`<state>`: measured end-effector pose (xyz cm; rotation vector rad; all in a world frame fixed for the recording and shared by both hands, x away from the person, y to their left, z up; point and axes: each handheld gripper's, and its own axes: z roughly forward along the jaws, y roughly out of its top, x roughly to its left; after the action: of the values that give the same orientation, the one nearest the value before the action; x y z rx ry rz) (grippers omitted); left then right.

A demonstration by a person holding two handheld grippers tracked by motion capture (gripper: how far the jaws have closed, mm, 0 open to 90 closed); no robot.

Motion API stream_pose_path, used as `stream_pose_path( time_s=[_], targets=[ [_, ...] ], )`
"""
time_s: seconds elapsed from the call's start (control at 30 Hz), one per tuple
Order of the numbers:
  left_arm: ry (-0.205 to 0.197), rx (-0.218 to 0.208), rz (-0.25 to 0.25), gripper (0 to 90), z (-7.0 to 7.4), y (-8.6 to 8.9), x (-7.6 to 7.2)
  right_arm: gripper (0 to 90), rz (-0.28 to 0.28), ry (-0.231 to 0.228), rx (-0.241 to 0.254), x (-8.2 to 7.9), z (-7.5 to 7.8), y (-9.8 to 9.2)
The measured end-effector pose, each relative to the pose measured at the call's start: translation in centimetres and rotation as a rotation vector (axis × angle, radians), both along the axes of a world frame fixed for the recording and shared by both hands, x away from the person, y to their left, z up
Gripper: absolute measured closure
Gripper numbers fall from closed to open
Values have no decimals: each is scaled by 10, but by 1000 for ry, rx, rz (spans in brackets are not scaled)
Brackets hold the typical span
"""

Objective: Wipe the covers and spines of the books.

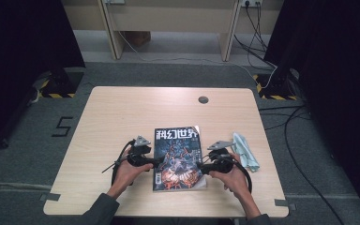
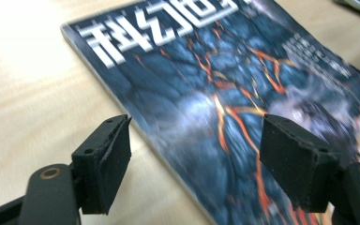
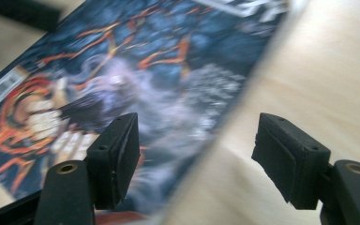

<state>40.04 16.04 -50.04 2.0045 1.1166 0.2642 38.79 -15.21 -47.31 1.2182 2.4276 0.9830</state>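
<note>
On a light wooden table [image 1: 122, 117] lies a closed magazine [image 1: 178, 159], near the front edge, with a folded cloth [image 1: 245, 151] at its right. The left gripper [image 1: 155, 162] and the right gripper [image 1: 202, 167] are both open, one at each side edge. It seems the step is approaching; next, each must close on an edge.

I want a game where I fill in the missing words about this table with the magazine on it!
1. The magazine lies between the left tool and the ____ tool.
2. The jaws of both tools stand ____, with nothing pinched between them.
3. The crumpled pale cloth lies on the magazine's ____ side in the high view.
4. Table material: light ____.

Missing words: right; open; right; wood
</note>
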Motion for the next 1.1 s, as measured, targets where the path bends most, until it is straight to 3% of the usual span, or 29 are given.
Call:
stream_pose_path(
  time_s=[0.27, 0.47, 0.6, 0.7, 0.83, 1.1],
  targets=[
    [-12, 1, -29, 236, 8, 10, -23, 297, -121, -49, 35, 10, 16, -48],
    [-19, 0, -45, 234, 7, 23, -46, 407, -200, -89, -66, 17, 22, -81],
    [-30, -5, -23, 233, 8, 38, -59, 469, -246, -100, -64, 19, 23, -100],
    [-37, -5, -7, 232, 7, 45, -66, 479, -278, -106, -97, 20, 22, -108],
    [-18, 1, -19, 226, 3, 49, -73, 494, -315, -87, -136, 23, 16, -117],
    [-19, 22, -49, 223, 2, 48, -84, 597, -298, -36, -185, 26, 1, -122]
  ],
)
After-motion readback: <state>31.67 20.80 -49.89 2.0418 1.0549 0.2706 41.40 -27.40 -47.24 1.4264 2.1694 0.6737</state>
